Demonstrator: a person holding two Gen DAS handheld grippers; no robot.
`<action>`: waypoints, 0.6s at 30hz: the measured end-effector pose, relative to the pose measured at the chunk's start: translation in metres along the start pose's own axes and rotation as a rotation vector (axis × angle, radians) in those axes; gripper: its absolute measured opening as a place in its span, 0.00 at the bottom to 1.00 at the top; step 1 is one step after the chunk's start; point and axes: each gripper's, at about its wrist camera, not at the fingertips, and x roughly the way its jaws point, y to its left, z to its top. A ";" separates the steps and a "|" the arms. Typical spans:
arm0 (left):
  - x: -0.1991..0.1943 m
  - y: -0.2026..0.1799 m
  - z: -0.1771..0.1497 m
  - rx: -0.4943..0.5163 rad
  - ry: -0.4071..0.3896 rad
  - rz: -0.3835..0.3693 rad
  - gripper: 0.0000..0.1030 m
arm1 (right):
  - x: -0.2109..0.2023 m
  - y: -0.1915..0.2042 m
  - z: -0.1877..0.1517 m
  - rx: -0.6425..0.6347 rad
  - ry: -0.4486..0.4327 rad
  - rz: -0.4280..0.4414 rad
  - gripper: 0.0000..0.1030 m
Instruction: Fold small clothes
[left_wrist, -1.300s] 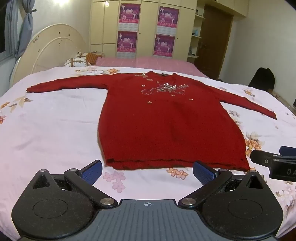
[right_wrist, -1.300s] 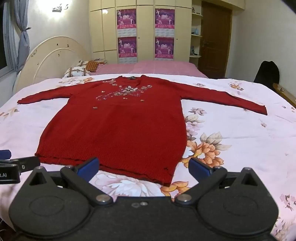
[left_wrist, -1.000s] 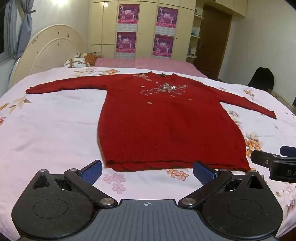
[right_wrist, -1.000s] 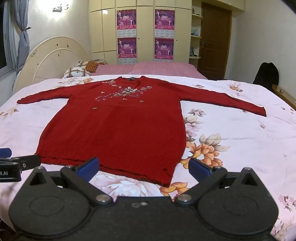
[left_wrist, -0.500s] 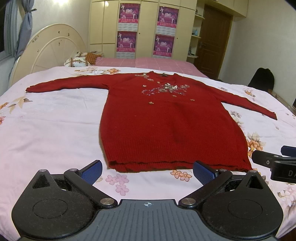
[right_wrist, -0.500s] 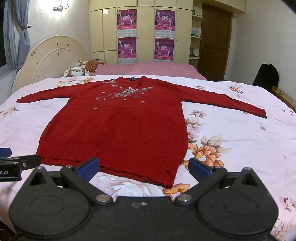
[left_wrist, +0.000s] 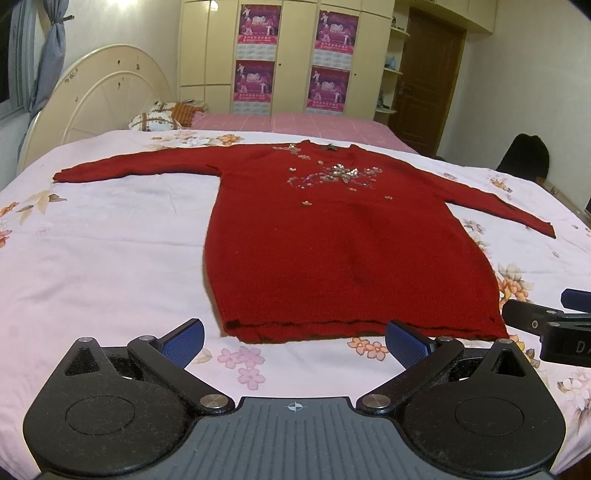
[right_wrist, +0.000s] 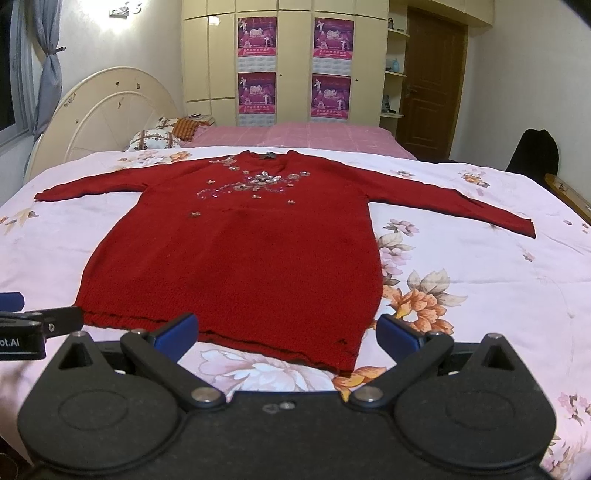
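A red knitted sweater (left_wrist: 340, 251) (right_wrist: 236, 266) with sequin flowers on the chest lies flat, face up, on the bed, both sleeves spread out sideways and the hem toward me. My left gripper (left_wrist: 295, 341) hovers open just short of the hem, nearer its left corner, with nothing between its blue pads. My right gripper (right_wrist: 284, 334) is open too, over the hem's right part, holding nothing. The right gripper's fingers (left_wrist: 546, 325) show at the right edge of the left wrist view, and the left gripper's fingers (right_wrist: 40, 325) show at the left edge of the right wrist view.
The bed is covered with a pink floral sheet (left_wrist: 110, 251) (right_wrist: 480, 266). A cream headboard (left_wrist: 96, 110) and pillows (left_wrist: 159, 118) stand at the far left. A wardrobe with posters (right_wrist: 291, 66), a brown door (right_wrist: 428, 85) and a dark chair (right_wrist: 535, 151) lie beyond.
Both grippers have crept slightly closer to the sweater's hem and tilted a little; the sweater lies unmoved and both grippers stay open.
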 end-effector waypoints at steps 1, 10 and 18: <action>0.000 0.000 0.000 0.003 -0.001 -0.001 1.00 | 0.003 0.003 0.001 -0.003 0.002 -0.001 0.99; -0.003 -0.002 0.002 0.013 -0.009 -0.003 1.00 | 0.003 0.004 0.002 -0.008 0.000 -0.003 0.99; -0.003 -0.002 0.002 0.012 -0.007 -0.002 1.00 | 0.004 0.005 0.002 -0.011 -0.001 -0.003 0.99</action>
